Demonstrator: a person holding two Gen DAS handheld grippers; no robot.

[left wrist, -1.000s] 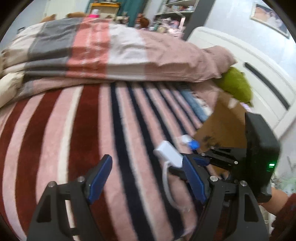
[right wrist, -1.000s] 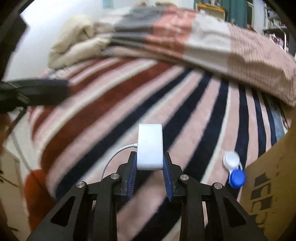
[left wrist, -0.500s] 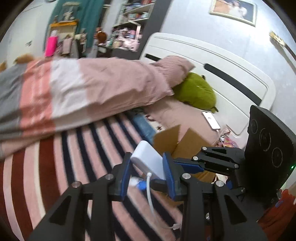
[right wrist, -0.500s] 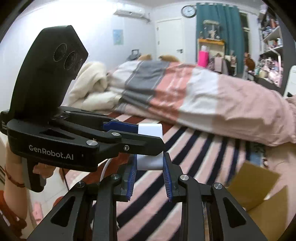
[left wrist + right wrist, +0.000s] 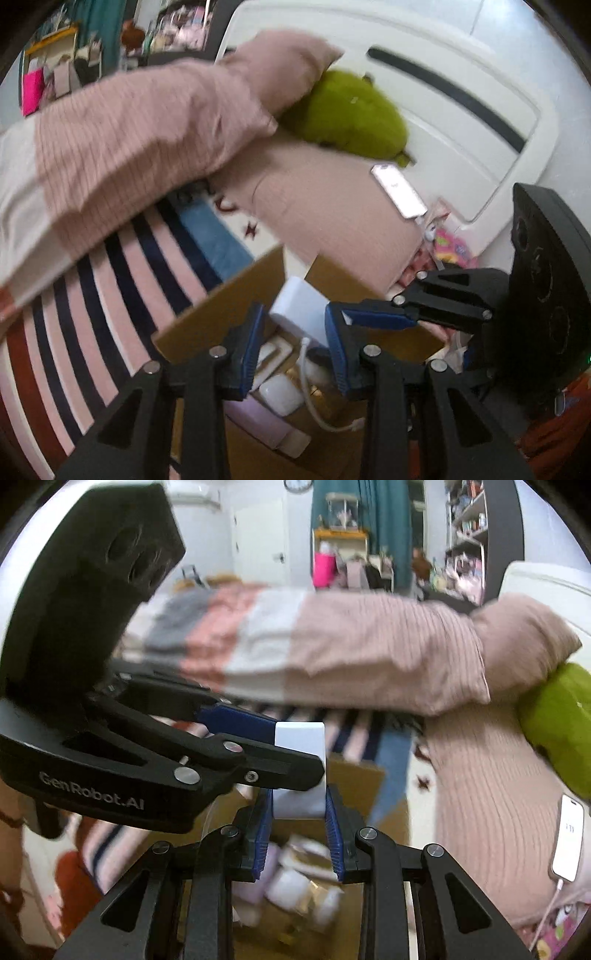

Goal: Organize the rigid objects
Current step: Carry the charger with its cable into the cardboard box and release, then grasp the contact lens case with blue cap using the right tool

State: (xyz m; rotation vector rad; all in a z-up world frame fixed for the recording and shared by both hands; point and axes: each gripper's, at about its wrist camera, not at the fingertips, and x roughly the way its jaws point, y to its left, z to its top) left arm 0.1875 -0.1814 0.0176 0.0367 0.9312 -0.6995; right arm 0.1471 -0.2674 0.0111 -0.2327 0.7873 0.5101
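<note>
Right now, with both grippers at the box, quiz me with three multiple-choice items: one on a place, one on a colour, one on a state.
1. Where is the white charger?
A. Lying on the striped blanket
B. Held above the open cardboard box
C. On the pillow beside the phone

2. What colour is the plush toy by the headboard?
A. Green
B. Blue
C. Red

3. How do the grippers stand?
A. Both open
B. Only the left gripper grips
C. Both closed on the charger

Answers:
1. B: both wrist views show it clamped over the box, with items below it.
2. A: it is yellow-green in both views.
3. C: the fingers of the right gripper press its sides, and the left gripper's fingers flank it crosswise.
</note>
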